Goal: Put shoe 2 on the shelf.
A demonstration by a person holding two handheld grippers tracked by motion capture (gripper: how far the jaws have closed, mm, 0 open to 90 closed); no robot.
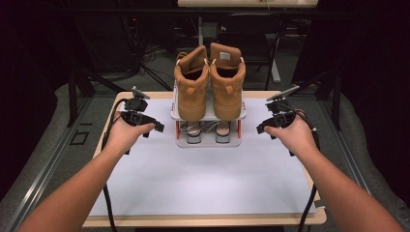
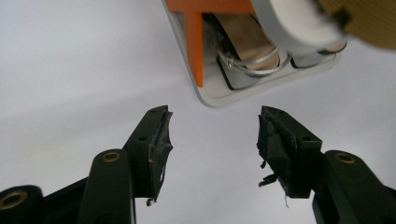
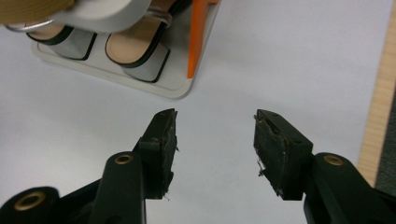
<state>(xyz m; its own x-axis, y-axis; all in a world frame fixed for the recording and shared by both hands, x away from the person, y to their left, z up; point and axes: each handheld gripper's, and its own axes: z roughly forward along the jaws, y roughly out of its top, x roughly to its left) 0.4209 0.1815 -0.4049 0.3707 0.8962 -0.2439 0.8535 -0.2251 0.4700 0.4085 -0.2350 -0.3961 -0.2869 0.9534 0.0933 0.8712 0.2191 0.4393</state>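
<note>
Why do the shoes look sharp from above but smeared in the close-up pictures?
High view: evenly lit white table, dark room around it, tan boots fairly crisp. Left gripper view: the rack and the boot edge at the top right are blurred. Right gripper view: the rack top is soft, the black pads sharp.

sandals (image 1: 208, 129) half hidden under rack shelf (image 1: 208, 117), boot (image 2: 369, 18) blurred, cropped

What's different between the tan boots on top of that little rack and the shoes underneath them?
The tan boots are tall, bulky high-tops on the upper shelf; the sandals below are flat and open, with thin silvery straps. The boots overhang the rack; the sandals sit tucked inside it. Both pairs stand side by side, toes toward the person.
</note>
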